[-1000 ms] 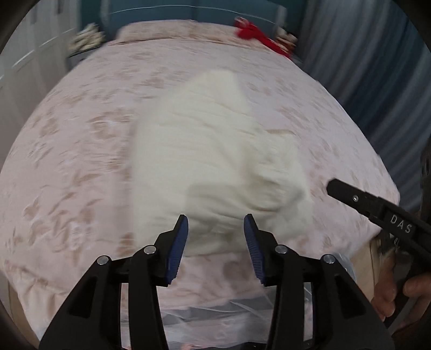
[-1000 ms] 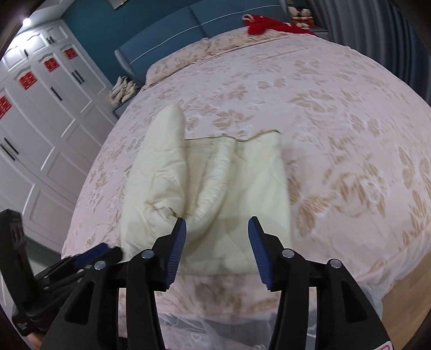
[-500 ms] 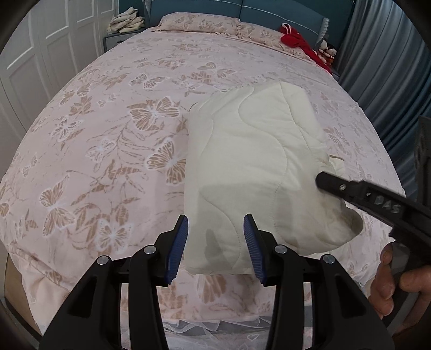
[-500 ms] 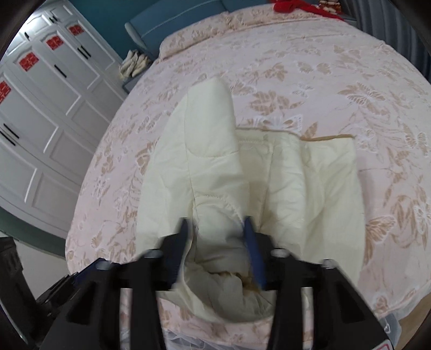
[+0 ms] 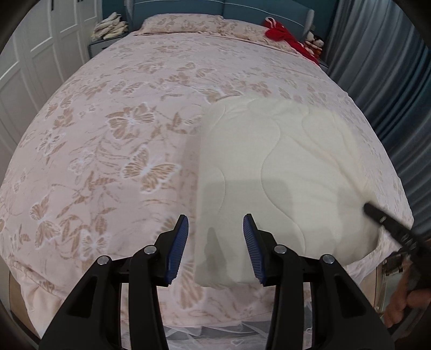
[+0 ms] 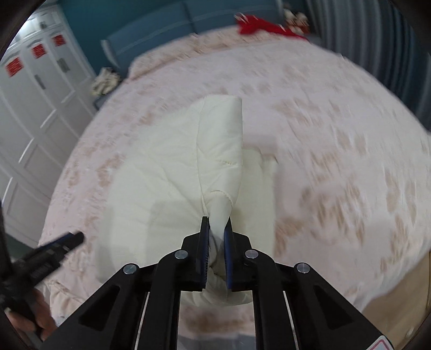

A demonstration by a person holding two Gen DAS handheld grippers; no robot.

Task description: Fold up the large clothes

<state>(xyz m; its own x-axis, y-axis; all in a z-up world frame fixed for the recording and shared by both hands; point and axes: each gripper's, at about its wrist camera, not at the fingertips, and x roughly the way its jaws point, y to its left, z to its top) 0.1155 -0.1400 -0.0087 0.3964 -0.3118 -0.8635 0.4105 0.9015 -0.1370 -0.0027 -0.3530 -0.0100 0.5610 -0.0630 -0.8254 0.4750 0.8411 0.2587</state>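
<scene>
A cream quilted garment (image 5: 280,172) lies folded on the pink butterfly-print bed (image 5: 113,150), near its front right edge. My left gripper (image 5: 215,242) is open and empty, hovering over the garment's near left corner. In the right wrist view my right gripper (image 6: 216,234) is shut on a bunched fold of the cream garment (image 6: 218,150) and lifts it into a ridge above the rest of the cloth. The right gripper's black body (image 5: 388,223) shows at the right edge of the left wrist view. The left gripper's body (image 6: 45,255) shows at the lower left of the right wrist view.
A red cloth (image 5: 285,37) and soft toys (image 5: 315,45) lie at the bed's far right by the blue headboard (image 5: 264,13). White wardrobe doors (image 6: 35,113) stand to the left, grey curtains (image 5: 382,67) to the right. A nightstand holds a pale pile (image 5: 110,27).
My right gripper has closed on a fold of the garment and raised it. The left gripper stays open and has shifted left, so the garment now sits further right in its view.
</scene>
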